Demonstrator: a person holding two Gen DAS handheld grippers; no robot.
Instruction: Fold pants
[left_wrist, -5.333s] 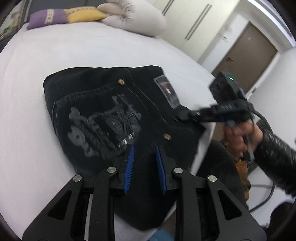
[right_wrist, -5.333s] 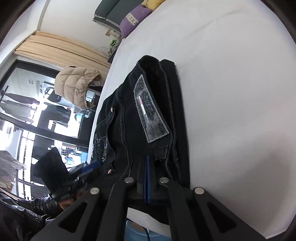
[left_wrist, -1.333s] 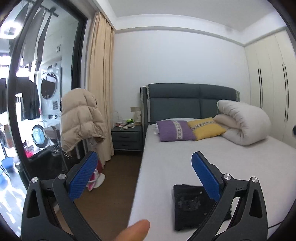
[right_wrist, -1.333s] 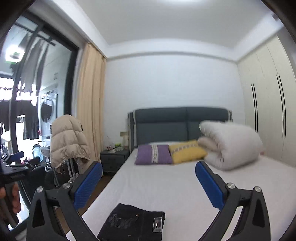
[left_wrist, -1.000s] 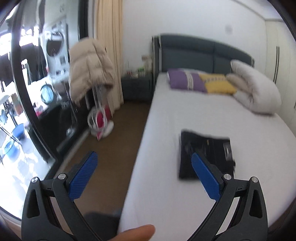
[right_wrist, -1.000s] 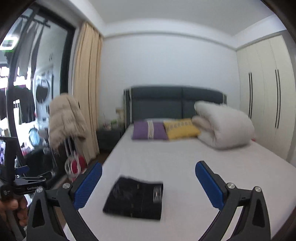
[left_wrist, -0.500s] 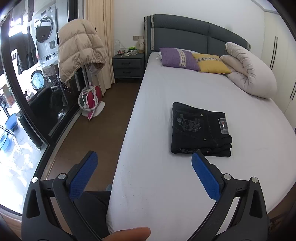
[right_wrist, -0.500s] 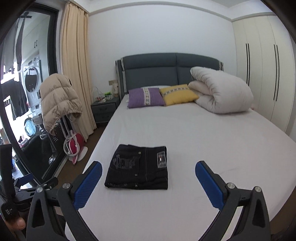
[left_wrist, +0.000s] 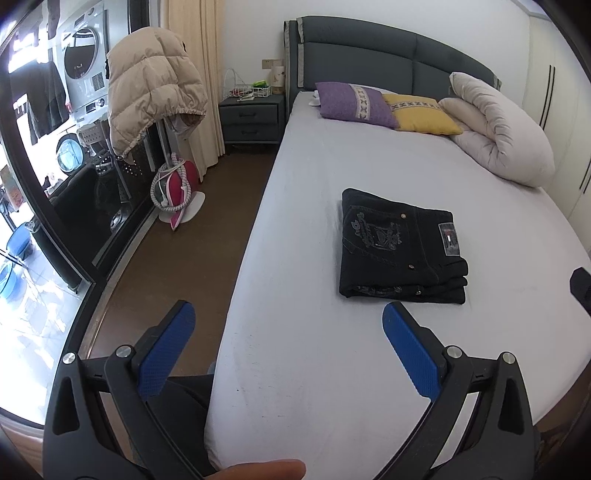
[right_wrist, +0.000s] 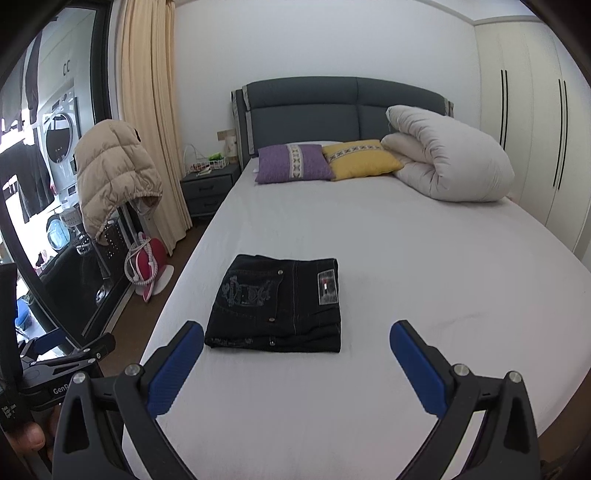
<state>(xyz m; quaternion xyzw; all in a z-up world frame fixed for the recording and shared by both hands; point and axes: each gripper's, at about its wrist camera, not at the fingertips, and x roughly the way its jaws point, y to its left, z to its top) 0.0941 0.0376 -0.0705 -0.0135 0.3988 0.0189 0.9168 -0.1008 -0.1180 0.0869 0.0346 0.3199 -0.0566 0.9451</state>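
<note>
While pants (right_wrist: 275, 302) lie folded near bed (right_wrist: 406, 258) edge | left gripper (left_wrist: 288, 343) agape | right gripper (right_wrist: 295, 354) agape

You are looking at black pants (right_wrist: 275, 302) with a grey crest print on the pocket and a grey patch with a red-and-white mark, lying on a white bed sheet (right_wrist: 424, 266). Behind them sit a purple pillow (right_wrist: 291, 162) with a pale patterned stripe, a yellow pillow (right_wrist: 360, 158) with a similar band, and an off-white duvet (right_wrist: 450, 162) against a dark grey headboard (right_wrist: 332, 107). Your gripper pads (right_wrist: 173, 373) are blue on black frames; the puffer jacket (right_wrist: 110, 173) is beige, the curtain (right_wrist: 147, 110) cream.
</note>
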